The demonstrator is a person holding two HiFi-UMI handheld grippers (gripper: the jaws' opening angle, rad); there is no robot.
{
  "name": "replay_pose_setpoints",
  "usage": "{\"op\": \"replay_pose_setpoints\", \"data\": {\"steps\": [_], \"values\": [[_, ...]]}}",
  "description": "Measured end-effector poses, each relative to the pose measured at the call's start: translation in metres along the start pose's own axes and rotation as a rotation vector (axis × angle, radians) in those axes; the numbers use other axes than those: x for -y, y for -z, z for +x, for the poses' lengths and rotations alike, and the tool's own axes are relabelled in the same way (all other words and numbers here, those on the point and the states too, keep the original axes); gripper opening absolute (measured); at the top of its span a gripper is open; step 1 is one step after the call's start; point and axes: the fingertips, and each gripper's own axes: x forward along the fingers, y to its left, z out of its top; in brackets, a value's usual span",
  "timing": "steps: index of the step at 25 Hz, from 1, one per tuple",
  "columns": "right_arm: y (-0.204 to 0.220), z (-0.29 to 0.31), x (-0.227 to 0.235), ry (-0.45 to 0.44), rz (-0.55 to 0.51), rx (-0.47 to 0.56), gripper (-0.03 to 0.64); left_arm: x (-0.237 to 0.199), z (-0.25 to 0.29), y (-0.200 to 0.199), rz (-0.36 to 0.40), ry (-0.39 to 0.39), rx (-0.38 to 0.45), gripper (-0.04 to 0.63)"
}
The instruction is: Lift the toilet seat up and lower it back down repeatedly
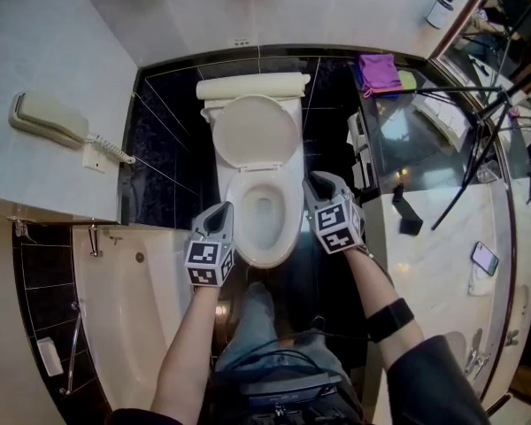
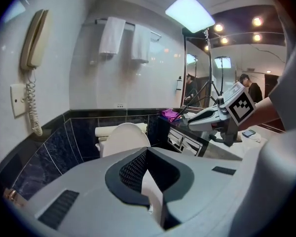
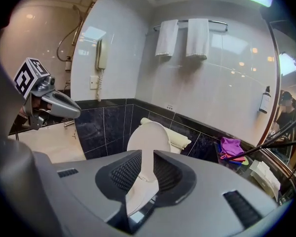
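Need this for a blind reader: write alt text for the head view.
Seen from above, a white toilet with its lid raised stands against black tiles, and a person's left gripper and right gripper flank it. A wall phone hangs at left, a counter at right.

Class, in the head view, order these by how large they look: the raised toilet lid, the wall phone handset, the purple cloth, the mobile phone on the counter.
1. raised toilet lid
2-3. wall phone handset and purple cloth: too alike to rank
4. mobile phone, smallest
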Motion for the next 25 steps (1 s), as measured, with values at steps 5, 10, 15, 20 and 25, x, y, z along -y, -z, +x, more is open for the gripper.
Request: {"op": "replay_pose_setpoints", "data": {"steps": [5, 10, 15, 20, 25], "values": [[0.033, 0.036, -0.002, -0.016, 0.062, -0.051, 0.122, -0.019, 0.026, 0.017, -0.009, -0.006, -0.008, -0.005], [0.114, 0.061, -0.010, -0.048, 0.323, -0.110, 0.169, -0.028, 0.038, 0.034, 0.014, -0.024, 0.014, -0.005], [0.211, 0.094, -0.034, -0.078, 0.473, -0.189, 0.212, -0.029, 0.062, 0.065, 0.034, -0.029, 0.045, -0.005], [0.312, 0.126, -0.070, -0.112, 0.624, -0.267, 0.223, -0.017, 0.091, 0.117, 0.084, -0.017, 0.051, -0.005], [0.404, 0.149, -0.114, -0.172, 0.745, -0.344, 0.222, -0.001, 0.112, 0.174, 0.091, -0.015, 0.042, -0.005]]}}
